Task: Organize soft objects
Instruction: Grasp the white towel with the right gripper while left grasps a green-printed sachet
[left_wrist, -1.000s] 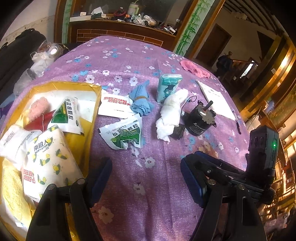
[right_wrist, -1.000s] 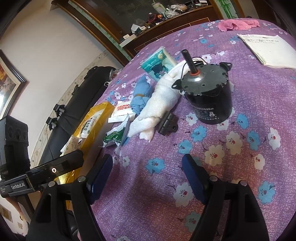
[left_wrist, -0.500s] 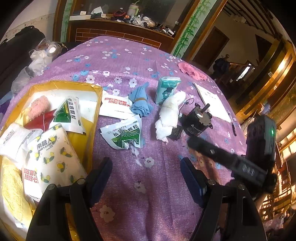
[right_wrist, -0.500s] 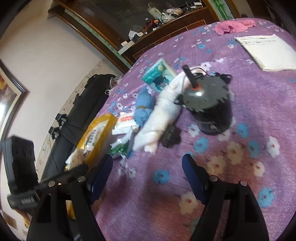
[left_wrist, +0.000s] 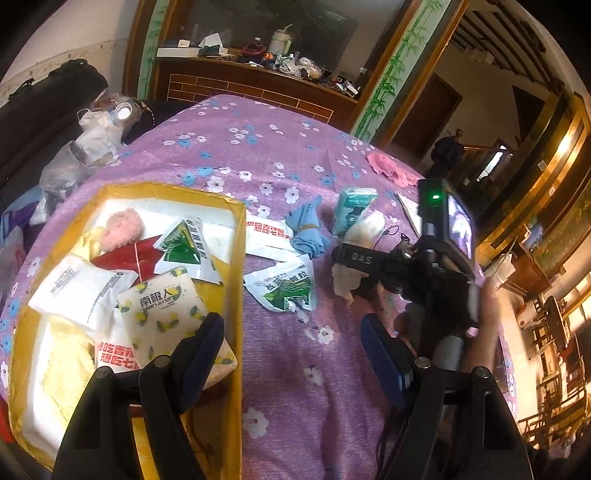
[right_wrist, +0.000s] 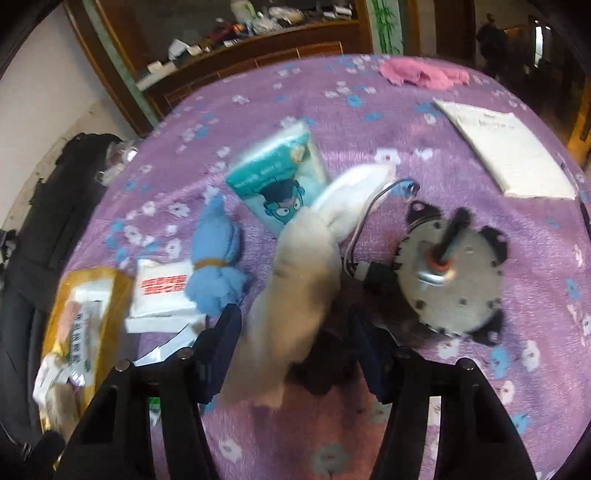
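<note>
My right gripper (right_wrist: 295, 332) points down over a white cloth (right_wrist: 303, 273) that lies between its closing jaws. The left pad is at the cloth's edge, while the right pad stands apart from it, beside a black part. My left gripper (left_wrist: 291, 347) hangs open over the purple tablecloth with nothing in it, next to the yellow box (left_wrist: 238, 258) of soft packs and towels. A blue tied cloth (right_wrist: 216, 266), a teal tissue pack (right_wrist: 280, 173) and a pink cloth (right_wrist: 424, 74) lie on the table. The left wrist view shows the white cloth (left_wrist: 364, 229) under the right gripper's housing (left_wrist: 443, 236).
A black motor (right_wrist: 450, 280) with wires stands just right of the white cloth. A white booklet (right_wrist: 509, 147) lies at the far right. A green sachet (left_wrist: 288, 288) and a white packet (left_wrist: 266, 236) lie beside the box. A dark bag and plastic bags sit off the table's left edge.
My right gripper has swung forward and tipped down over the white cloth, and its jaws have narrowed around it. In the left wrist view its housing has come in over the cloth.
</note>
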